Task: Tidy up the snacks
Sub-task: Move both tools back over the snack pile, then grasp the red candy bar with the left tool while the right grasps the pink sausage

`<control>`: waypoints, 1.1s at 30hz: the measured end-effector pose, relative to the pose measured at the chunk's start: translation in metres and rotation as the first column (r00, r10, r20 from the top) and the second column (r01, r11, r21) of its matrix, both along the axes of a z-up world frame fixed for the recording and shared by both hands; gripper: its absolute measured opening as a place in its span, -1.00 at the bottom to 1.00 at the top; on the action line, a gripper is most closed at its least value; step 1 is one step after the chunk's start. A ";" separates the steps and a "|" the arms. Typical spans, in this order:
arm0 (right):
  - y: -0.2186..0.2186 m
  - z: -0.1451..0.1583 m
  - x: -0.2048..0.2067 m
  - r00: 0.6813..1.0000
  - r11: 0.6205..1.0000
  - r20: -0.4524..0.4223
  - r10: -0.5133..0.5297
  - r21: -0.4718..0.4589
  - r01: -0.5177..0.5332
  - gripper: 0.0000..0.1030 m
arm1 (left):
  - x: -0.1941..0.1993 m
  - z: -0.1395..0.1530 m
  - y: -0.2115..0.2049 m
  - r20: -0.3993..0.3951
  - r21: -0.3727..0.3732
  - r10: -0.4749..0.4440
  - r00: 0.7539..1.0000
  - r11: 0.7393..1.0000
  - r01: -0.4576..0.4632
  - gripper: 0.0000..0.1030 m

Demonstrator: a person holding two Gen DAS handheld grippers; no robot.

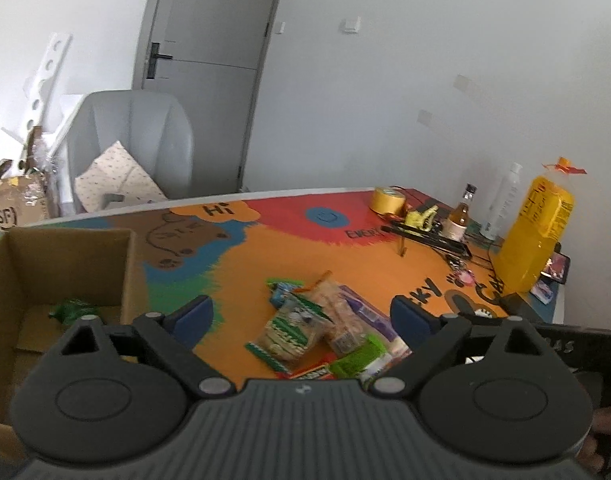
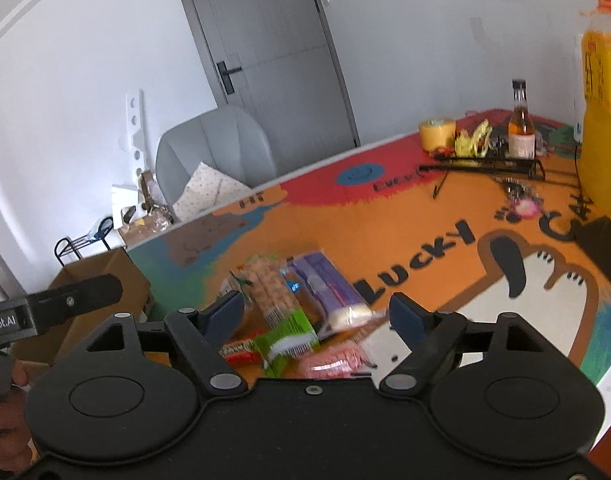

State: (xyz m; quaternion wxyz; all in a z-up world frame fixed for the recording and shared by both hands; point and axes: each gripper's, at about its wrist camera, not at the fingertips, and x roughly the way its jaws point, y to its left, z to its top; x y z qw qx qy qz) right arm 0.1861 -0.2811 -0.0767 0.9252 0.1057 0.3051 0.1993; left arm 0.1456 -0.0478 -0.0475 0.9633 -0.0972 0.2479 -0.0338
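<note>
A pile of snack packets (image 1: 321, 332) lies on the colourful table mat, also in the right wrist view (image 2: 293, 304): a clear cracker pack (image 2: 271, 292), a purple pack (image 2: 329, 284), a green packet (image 2: 291, 338), a red bar (image 2: 241, 350) and a pink packet (image 2: 333, 362). An open cardboard box (image 1: 69, 264) stands at the left with a green packet (image 1: 71, 308) inside. My left gripper (image 1: 301, 314) is open and empty above the pile. My right gripper (image 2: 317, 314) is open and empty above the pile's near side.
At the far right of the table stand a big yellow juice bottle (image 1: 533, 236), a small brown bottle (image 1: 459, 216), a white bottle (image 1: 501, 204), a yellow tape roll (image 1: 387, 200) and a black rack (image 1: 429, 236). A grey chair (image 1: 133, 140) stands behind the table.
</note>
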 end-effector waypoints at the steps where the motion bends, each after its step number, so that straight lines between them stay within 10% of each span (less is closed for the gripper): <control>1: 0.000 -0.004 0.001 1.000 1.000 -0.008 0.003 -0.001 -0.003 0.53 | 0.002 -0.003 -0.002 -0.007 -0.005 -0.008 1.000 1.000 0.008 0.77; 10: 0.003 -0.043 0.019 0.994 1.000 -0.105 0.018 -0.007 -0.019 0.40 | 0.033 -0.039 -0.012 -0.122 -0.006 -0.030 0.992 1.000 0.029 0.05; 33: 0.023 -0.069 0.037 0.983 0.980 -0.126 0.130 -0.135 -0.147 0.33 | 0.073 -0.089 -0.022 -0.279 -0.012 -0.080 0.957 0.997 0.079 -0.22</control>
